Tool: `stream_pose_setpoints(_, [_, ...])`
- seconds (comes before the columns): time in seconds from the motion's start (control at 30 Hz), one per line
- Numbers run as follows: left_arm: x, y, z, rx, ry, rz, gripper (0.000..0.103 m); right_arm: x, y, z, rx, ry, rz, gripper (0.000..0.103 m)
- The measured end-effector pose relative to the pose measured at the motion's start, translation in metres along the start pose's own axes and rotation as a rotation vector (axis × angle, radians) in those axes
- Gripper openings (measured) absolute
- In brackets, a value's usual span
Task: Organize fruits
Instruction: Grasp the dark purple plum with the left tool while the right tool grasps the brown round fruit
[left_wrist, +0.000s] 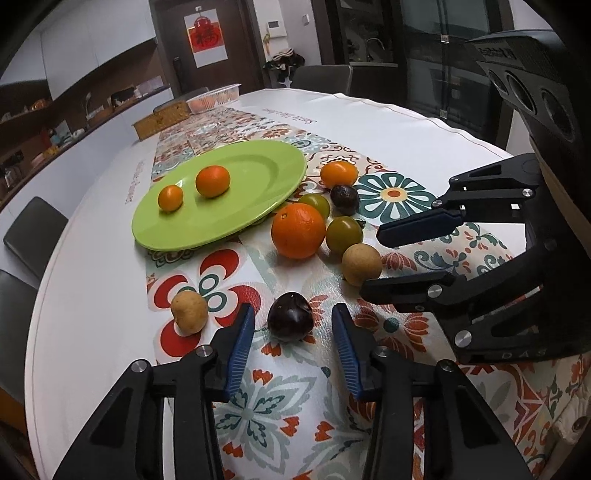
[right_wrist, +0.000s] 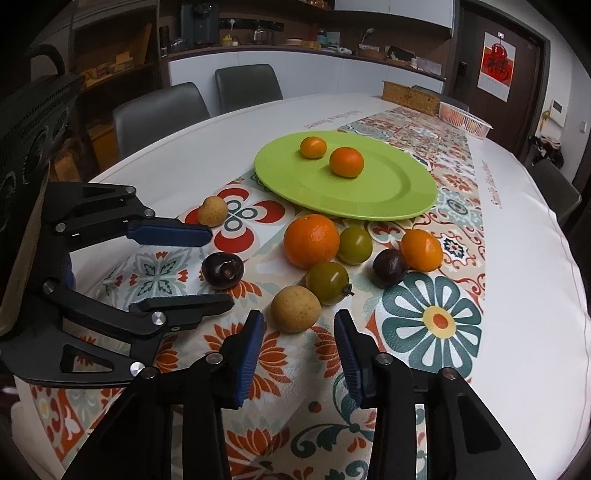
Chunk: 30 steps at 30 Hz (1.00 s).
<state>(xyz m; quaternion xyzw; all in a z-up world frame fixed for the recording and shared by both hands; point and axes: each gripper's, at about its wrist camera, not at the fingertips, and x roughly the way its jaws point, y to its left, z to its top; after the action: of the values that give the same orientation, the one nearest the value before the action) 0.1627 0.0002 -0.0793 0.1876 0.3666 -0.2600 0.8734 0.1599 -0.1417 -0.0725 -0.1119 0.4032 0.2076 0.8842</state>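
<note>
Fingers of the left gripper (left_wrist: 293, 325) and right gripper (right_wrist: 299, 334) gape empty near the dark glossy plum (left_wrist: 290, 316), table edge (left_wrist: 40, 295) well apart.

Ahead of the tools stretches a white table (right_wrist: 535, 295) with a floral runner (right_wrist: 436, 325). Grey chairs (right_wrist: 159, 110) line its far-left edge. Behind them runs a white counter (right_wrist: 295, 70) under dark shelves. To the far right, a dark door (right_wrist: 517, 62) bears a red poster (right_wrist: 496, 66).
</note>
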Motion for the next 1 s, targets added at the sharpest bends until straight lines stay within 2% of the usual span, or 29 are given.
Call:
stream_pose_setpoints(0.17, [0.004,0.004,0.002,-0.039,0.012,-0.013,0.036,0.006,-0.001,0.001,0.010,0.012,0.013,0.040])
stream_pose_setpoints(0.33, [0.007,0.006,0.002,-0.072,0.026,-0.020,0.029,0.011,-0.004,0.001,0.033,0.021,0.030,0.036])
stream_pose_setpoints(0.47, [0.006,0.010,0.001,-0.115,0.031,-0.026,0.027,0.012,-0.005,0.001,0.046,0.022,0.047,0.031])
stream_pose_setpoints(0.63, [-0.002,0.011,0.000,-0.163,0.018,-0.015,0.027,0.009,-0.005,-0.001,0.048,0.017,0.050,0.031])
stream_pose_setpoints(0.83, [-0.012,0.012,0.001,-0.236,-0.004,-0.002,0.021,-0.003,-0.004,-0.001,0.052,-0.008,0.047,0.031])
stream_pose_setpoints(0.93, [-0.012,0.009,0.001,-0.234,0.001,0.002,0.021,-0.008,-0.004,-0.001,0.052,-0.015,0.043,0.031])
stream_pose_setpoints(1.0, [-0.012,0.009,0.001,-0.237,-0.001,0.017,0.027,-0.010,-0.004,-0.002,0.053,-0.017,0.040,0.031])
